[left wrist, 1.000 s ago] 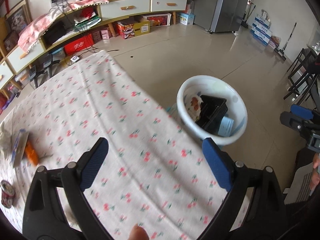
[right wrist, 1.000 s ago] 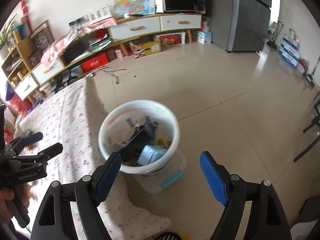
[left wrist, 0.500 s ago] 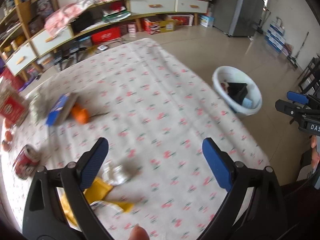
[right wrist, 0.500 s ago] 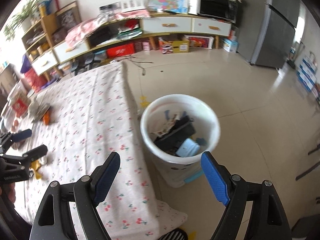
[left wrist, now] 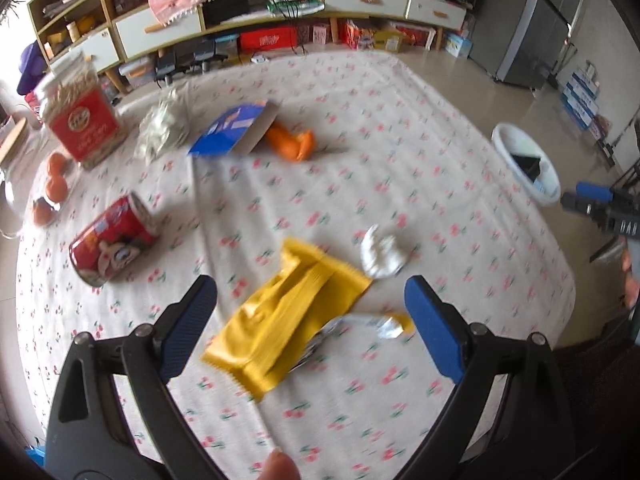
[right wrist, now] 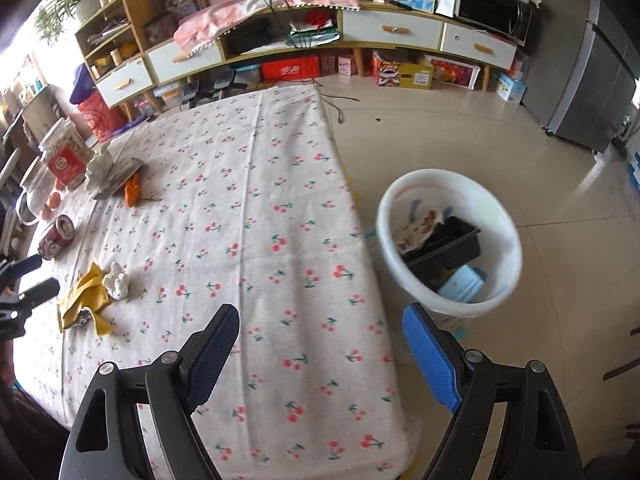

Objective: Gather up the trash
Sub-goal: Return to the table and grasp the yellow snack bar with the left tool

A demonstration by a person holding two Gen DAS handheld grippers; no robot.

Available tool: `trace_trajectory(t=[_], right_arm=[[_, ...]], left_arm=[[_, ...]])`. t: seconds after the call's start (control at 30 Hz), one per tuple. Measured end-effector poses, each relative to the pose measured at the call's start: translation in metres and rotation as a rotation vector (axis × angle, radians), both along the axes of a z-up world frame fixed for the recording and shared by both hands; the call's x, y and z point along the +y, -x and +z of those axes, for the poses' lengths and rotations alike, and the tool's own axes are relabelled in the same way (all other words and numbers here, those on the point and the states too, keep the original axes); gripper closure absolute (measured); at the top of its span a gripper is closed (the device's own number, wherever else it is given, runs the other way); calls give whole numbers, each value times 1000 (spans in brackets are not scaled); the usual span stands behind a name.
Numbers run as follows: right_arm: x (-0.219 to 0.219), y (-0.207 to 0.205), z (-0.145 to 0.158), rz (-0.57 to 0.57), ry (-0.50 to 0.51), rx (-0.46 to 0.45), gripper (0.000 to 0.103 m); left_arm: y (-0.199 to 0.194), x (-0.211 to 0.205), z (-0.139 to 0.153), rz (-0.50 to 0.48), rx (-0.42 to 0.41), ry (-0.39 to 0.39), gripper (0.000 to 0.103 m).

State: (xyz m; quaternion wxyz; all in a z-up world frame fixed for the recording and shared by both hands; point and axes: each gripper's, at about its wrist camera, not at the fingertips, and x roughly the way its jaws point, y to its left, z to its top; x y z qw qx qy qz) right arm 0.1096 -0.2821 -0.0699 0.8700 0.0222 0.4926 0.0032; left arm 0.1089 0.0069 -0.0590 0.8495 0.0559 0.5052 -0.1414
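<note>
A yellow wrapper (left wrist: 288, 312) lies on the cherry-print tablecloth (left wrist: 440, 168) between the fingers of my open, empty left gripper (left wrist: 312, 320). A crumpled white paper ball (left wrist: 382, 256) lies just beyond it. A red can (left wrist: 112, 240) lies on its side at the left. A blue box (left wrist: 236, 130) and an orange scrap (left wrist: 290, 144) lie farther back. The white trash bin (right wrist: 448, 240) stands on the floor off the table's right edge, holding several discarded items. My right gripper (right wrist: 320, 352) is open and empty above the table's near right corner.
A red jar (left wrist: 82, 120), a crumpled clear bag (left wrist: 162, 128) and some oranges (left wrist: 54, 184) sit at the far left of the table. Shelving (right wrist: 280, 40) lines the back wall. A grey fridge (right wrist: 592, 92) stands at the right.
My left gripper has swung left from the bin side to over the yellow wrapper and paper ball. My right gripper has shifted left, so the table fills more of its view.
</note>
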Motion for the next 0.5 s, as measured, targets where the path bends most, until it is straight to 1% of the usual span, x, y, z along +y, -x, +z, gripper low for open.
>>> trace_trajectory(t=[0.1,0.2,0.3,0.4,0.5], right_arm=[[8,-2,-4,14,-12,15,17],[22,-7,-12,38,-9,39,17],[36,-9,-19,60,8,61,17],[47,-10,-26,75,22,76,17],[52,-11,-29,80,29,85,17]], left_arm=[[6,9,-14,-59,25,-10,8],[7,10,-32,-140,53,-56,8],[4,8,-46,-195,79,-98,8],[0,4,-56,-216,105,-121,8],[-4,1,-59,-216,109,-114,11]])
